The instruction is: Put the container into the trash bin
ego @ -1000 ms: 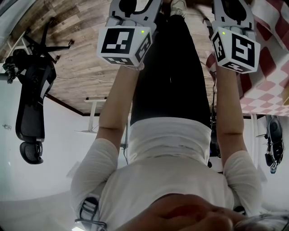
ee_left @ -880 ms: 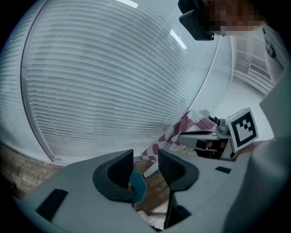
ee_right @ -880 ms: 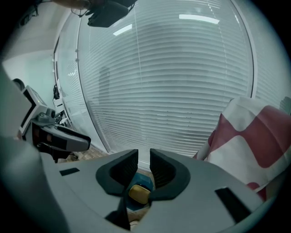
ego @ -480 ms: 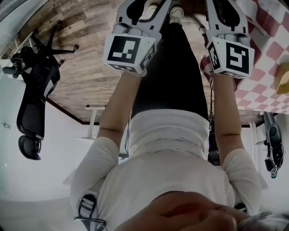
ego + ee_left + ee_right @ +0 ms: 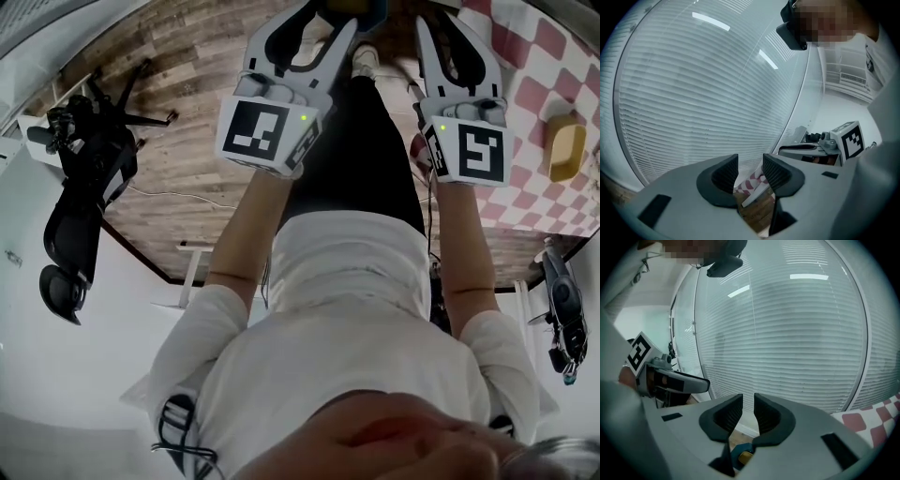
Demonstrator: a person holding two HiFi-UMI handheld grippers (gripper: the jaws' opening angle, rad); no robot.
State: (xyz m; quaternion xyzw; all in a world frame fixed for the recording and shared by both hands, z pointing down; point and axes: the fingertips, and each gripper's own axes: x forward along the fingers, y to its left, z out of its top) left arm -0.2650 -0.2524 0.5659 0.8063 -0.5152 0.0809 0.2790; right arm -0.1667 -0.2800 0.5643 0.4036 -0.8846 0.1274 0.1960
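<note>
- My left tool point(image 5: 750, 171) is spread and my right tool point(image 5: 748, 409) is narrowly parted. Both are empty, I judge because no grasp has begun.
- The yellow container point(image 5: 565, 146) lies well apart from them on the checked desk point(image 5: 530, 89), to my right.

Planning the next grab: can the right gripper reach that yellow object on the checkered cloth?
Probably yes: the right gripper is empty, jaws apart, and the yellow object lies uncovered beside it, nothing between.

My left gripper point(image 5: 750, 165) and right gripper point(image 5: 748, 405) are grey, their marker cubes point(image 5: 267, 133) black-and-white. Red-and-white checked tablecloth point(image 5: 534, 75), brown wood-plank floor point(image 5: 178, 112), black swivel chair point(image 5: 80, 202).
</note>
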